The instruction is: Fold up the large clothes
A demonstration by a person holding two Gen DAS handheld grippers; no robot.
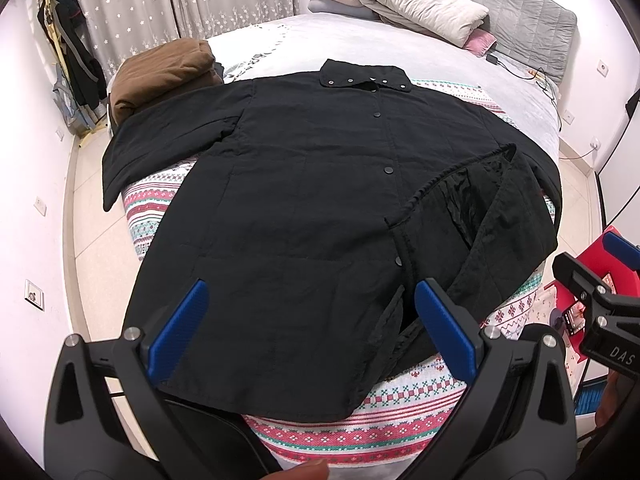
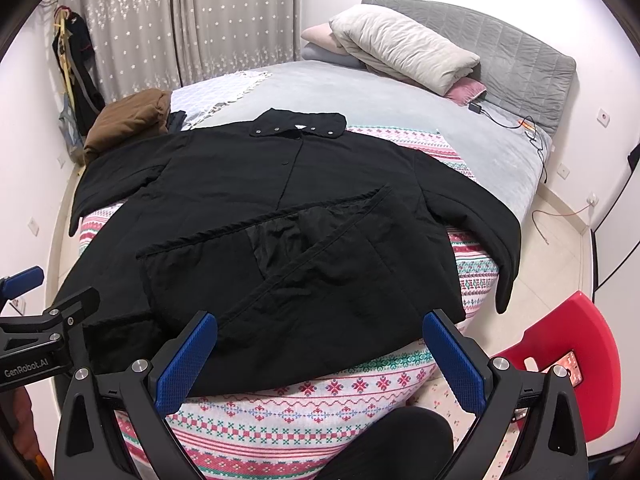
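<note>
We have the black coat (image 1: 304, 184) lying front-up across the patterned blanket (image 1: 320, 436) on the bed, collar toward the pillows (image 1: 416, 4) and hem toward us. Its right front panel is already turned back near the hem, showing the lining (image 2: 288, 240), while both sleeves spread outward, the left one hanging over the bed edge by the folded brown garment (image 1: 160, 76).

Our left gripper (image 1: 308, 320) hovers just above the hem with its jaws wide apart and nothing between them. Our right gripper (image 2: 320, 344) hangs likewise over the near edge of the turned-back panel, jaws apart and empty.

The step in hand looks like taking hold of the coat to begin folding. To do it well, we judge we should come down low, close each gripper on a firm edge such as the hem or the front placket, and catch both outer fabric and lining so nothing slides. The padding looks thick and springy, so we should lift evenly with both hands and lay the fold flat, smoothing the loose panel first so it does not bunch inside
</note>
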